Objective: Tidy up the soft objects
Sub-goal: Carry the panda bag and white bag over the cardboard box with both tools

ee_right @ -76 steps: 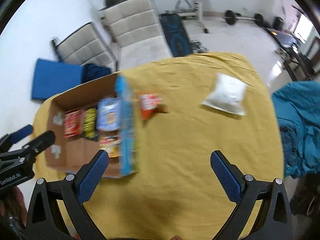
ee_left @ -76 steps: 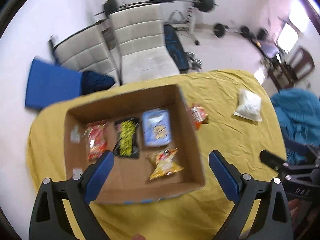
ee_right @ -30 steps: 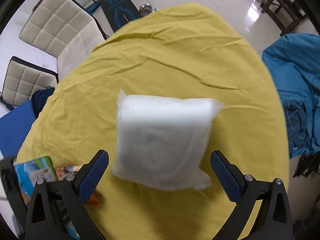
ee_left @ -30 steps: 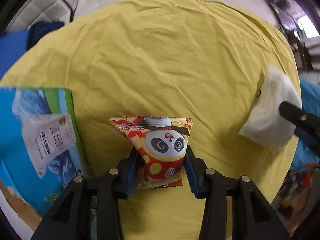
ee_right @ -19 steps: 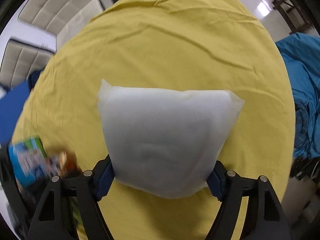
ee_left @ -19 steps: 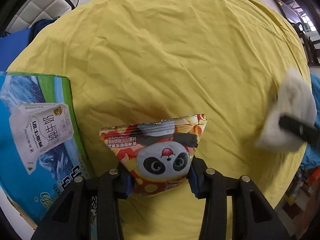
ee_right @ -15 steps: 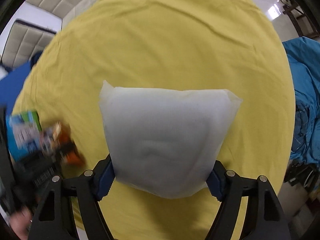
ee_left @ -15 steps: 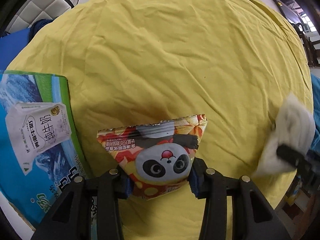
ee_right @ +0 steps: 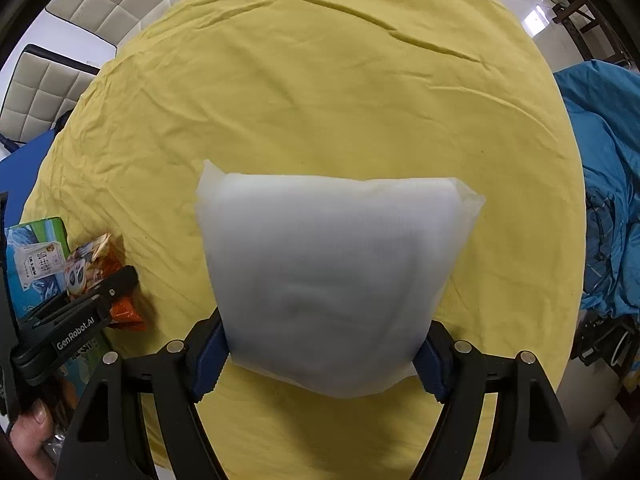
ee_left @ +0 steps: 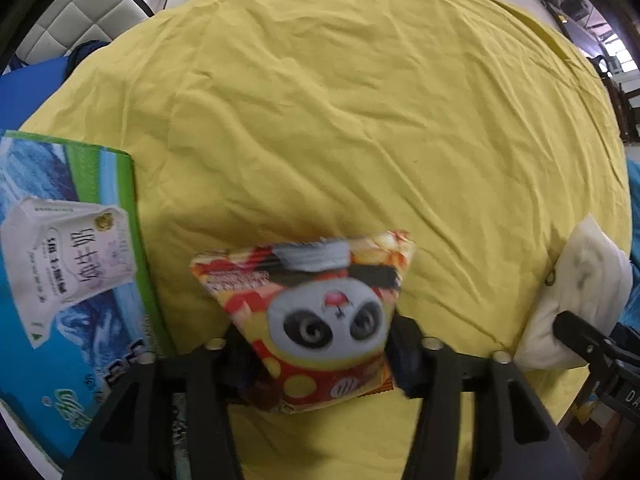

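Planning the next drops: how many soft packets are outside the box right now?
2. The panda snack packet sits between the left gripper fingers beside the box; the white bag is clamped in the right gripper. The box's inside is hidden.

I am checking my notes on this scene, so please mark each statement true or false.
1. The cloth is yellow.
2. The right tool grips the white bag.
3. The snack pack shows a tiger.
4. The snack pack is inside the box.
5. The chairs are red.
1. True. The cloth is yellow and wrinkled.
2. True. The right tool has just been closing its jaws, and its pads now press both sides of the white bag.
3. False. The snack pack shows a panda face.
4. False. It is outside, beside the printed wall of the box.
5. False. The chairs are pale and quilted.
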`<state>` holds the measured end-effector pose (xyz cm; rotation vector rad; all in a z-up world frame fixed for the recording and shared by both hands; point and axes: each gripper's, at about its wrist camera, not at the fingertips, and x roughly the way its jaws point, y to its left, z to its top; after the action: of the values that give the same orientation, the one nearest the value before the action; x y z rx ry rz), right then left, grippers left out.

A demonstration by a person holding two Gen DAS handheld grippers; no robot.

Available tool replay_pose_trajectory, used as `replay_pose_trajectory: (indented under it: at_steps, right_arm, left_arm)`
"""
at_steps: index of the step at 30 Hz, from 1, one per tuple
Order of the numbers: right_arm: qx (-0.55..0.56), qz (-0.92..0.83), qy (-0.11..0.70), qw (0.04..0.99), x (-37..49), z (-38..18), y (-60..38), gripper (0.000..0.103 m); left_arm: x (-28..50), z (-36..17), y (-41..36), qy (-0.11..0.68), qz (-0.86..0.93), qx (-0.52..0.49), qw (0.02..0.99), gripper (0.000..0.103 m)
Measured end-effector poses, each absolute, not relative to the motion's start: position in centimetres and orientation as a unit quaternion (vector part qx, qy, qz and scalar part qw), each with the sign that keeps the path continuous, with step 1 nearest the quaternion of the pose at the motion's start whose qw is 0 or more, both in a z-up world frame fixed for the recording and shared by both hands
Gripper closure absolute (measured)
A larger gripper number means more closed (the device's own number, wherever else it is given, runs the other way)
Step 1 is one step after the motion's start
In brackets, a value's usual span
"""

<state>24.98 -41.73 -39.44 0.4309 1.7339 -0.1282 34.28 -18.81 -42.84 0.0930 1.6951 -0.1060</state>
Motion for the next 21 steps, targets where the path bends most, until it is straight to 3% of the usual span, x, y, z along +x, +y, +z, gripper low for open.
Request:
replay_pose_trajectory:
  at_steps: [4, 5, 8, 21]
  right_arm:
    - [0.183, -0.056, 0.755, 0.627, 25.7, -39.4, -42.1, 0.023]
    - [0.182, -0.056, 0.755, 0.628, 25.7, -39.3, -42.4, 0.023]
    - [0.179, -0.054, 0.751, 0.633, 25.4, -39.0, -42.2, 0.026]
    - [0.18, -0.04, 0.727, 0.661, 23.7, -35.2, -40.8, 0.034]
  left_arm:
    - [33.5, -42.8, -20.0, 0.746, -0.048, 0.049, 0.663, 0.047]
    - [33.3, -42.6, -20.2, 0.743, -0.048, 0.048, 0.666, 0.056]
    - [32.4, -41.9, -20.4, 0.741, -0.059, 0.044, 0.667, 0.067]
    - [26.7, -35.2, -24.3, 0.684, -0.084, 0.065, 0.722, 0.068]
